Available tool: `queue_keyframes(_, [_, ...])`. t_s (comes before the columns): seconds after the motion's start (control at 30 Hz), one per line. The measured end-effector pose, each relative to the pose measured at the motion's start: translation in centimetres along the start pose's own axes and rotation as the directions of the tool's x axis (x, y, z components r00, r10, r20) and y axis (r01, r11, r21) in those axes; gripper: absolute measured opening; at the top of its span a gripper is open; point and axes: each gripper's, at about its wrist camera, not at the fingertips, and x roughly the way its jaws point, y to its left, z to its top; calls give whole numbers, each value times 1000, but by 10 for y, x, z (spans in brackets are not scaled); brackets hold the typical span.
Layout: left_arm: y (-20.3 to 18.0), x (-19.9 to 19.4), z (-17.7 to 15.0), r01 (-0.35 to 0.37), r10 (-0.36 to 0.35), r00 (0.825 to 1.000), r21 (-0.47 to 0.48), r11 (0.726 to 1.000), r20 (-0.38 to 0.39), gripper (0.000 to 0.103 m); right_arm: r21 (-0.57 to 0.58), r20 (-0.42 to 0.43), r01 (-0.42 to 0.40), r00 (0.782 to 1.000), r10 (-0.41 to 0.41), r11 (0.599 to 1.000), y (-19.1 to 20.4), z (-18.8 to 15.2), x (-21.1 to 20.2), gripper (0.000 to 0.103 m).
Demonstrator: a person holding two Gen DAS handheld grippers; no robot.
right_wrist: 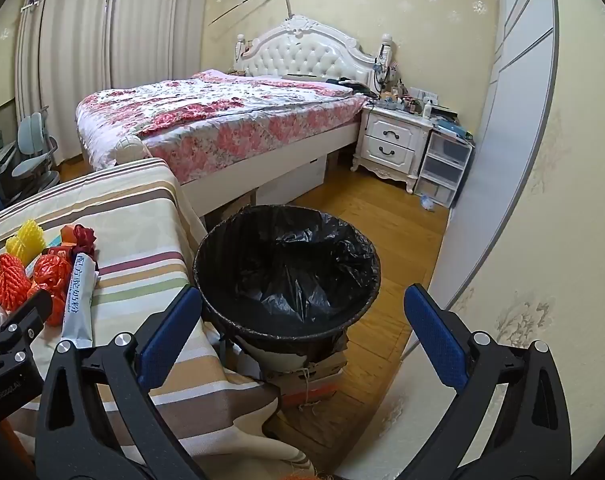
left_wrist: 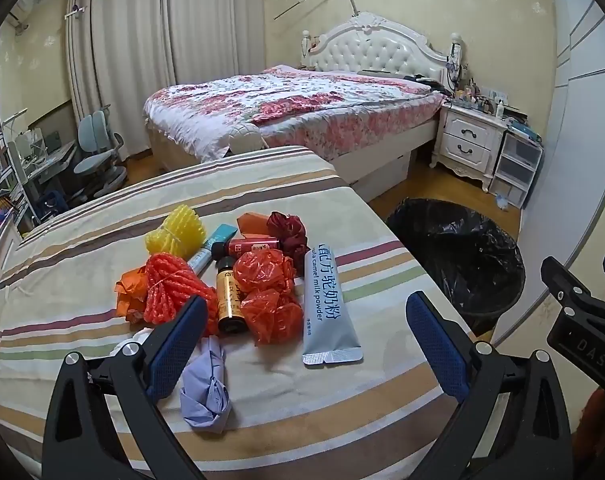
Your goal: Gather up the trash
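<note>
A pile of trash lies on the striped cloth (left_wrist: 102,216): a silver milk powder sachet (left_wrist: 328,304), red plastic wrappers (left_wrist: 270,296), an orange net (left_wrist: 172,284), a yellow foam net (left_wrist: 176,232), a small brown bottle (left_wrist: 228,300), a crumpled lilac paper (left_wrist: 206,388). My left gripper (left_wrist: 306,344) is open and empty just above the near side of the pile. My right gripper (right_wrist: 302,336) is open and empty over the black-lined trash bin (right_wrist: 286,268), which also shows in the left wrist view (left_wrist: 458,264). The pile shows at the left of the right wrist view (right_wrist: 42,272).
The bin stands on cardboard boxes (right_wrist: 310,376) beside the table's right edge. A bed (left_wrist: 294,108), a nightstand (left_wrist: 468,140) and plastic drawers (left_wrist: 516,168) stand behind. A desk chair (left_wrist: 96,152) and shelves are at the left. A wall (right_wrist: 522,200) is close on the right.
</note>
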Motion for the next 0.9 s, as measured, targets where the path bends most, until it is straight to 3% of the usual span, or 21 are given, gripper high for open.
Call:
queue_keyframes(0.07, [2,-7,-1,2,-2,999,-4,1000,32,97,0,3,1,1000,-1,1000,0,0,-1,99])
queue_keyframes(0.9, [-9,-6,2,7,-7,1000,5,1000,15,97,12,-4,17,1000,-17,1000,-15,-1,0,99])
